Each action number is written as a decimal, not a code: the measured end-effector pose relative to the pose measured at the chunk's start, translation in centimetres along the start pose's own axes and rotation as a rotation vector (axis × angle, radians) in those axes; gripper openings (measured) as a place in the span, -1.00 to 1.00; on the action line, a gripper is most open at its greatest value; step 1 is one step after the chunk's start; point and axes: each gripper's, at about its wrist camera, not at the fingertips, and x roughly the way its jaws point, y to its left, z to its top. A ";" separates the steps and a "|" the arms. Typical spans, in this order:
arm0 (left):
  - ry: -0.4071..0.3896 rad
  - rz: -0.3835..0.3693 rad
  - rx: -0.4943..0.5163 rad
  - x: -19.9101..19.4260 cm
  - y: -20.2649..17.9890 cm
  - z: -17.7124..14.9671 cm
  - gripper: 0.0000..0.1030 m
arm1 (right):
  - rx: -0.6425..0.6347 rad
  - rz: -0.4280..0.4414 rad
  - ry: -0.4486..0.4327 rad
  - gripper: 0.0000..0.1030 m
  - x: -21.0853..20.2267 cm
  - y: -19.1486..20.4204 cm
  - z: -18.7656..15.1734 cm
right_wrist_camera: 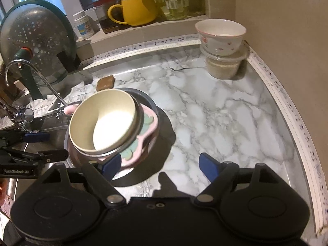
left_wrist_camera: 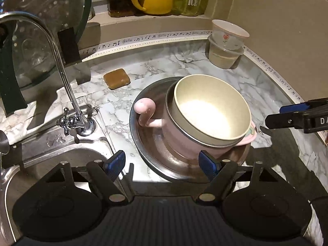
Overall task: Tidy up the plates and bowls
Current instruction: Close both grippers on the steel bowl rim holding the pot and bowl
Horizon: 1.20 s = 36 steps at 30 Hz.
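My left wrist camera looks steeply down from near the sink's edge (left_wrist_camera: 61,151), close over the stacked cream bowl (left_wrist_camera: 211,110). My right wrist camera looks down from further right, over the marble counter (right_wrist_camera: 215,112), and both share that stack (right_wrist_camera: 104,121) and the far yellow mug (right_wrist_camera: 133,10).

Warm indoor light falls from above. It glares white inside the cream bowl (left_wrist_camera: 211,110) and casts hard dark shadows over the marble counter (right_wrist_camera: 225,110). Both fisheye views bend at the edges, and the right wrist view is slightly blurred.
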 end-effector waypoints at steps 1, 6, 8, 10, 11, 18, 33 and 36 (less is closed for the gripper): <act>0.001 -0.003 -0.009 0.2 0.1 0.0 0.52 | 0.002 0.008 0.002 0.60 0.2 -0.1 0.3; 0.019 -0.011 -0.019 1.4 0.2 0.2 0.51 | 0.040 0.060 0.053 0.38 2.3 -1.5 1.0; 0.027 -0.014 -0.024 1.7 0.3 0.0 0.51 | 0.065 0.075 0.069 0.27 2.9 -2.1 1.0; 0.032 -0.029 -0.035 1.8 0.6 0.0 0.51 | 0.084 0.096 0.080 0.19 3.4 -2.7 1.1; 0.031 -0.039 -0.043 1.8 0.8 -0.1 0.51 | 0.095 0.109 0.080 0.19 3.6 -3.0 1.2; 0.054 -0.043 -0.079 2.1 1.7 -0.1 0.44 | 0.117 0.139 0.085 -0.03 3.9 -4.3 1.8; 0.138 -0.097 -0.185 3.3 2.4 -0.8 0.12 | 0.035 0.117 0.091 -0.26 8.2 -2.0 9.5; 0.149 -0.116 -0.212 3.6 2.6 -0.7 -0.03 | 0.032 0.126 0.109 -0.35 9.6 -1.6 9.9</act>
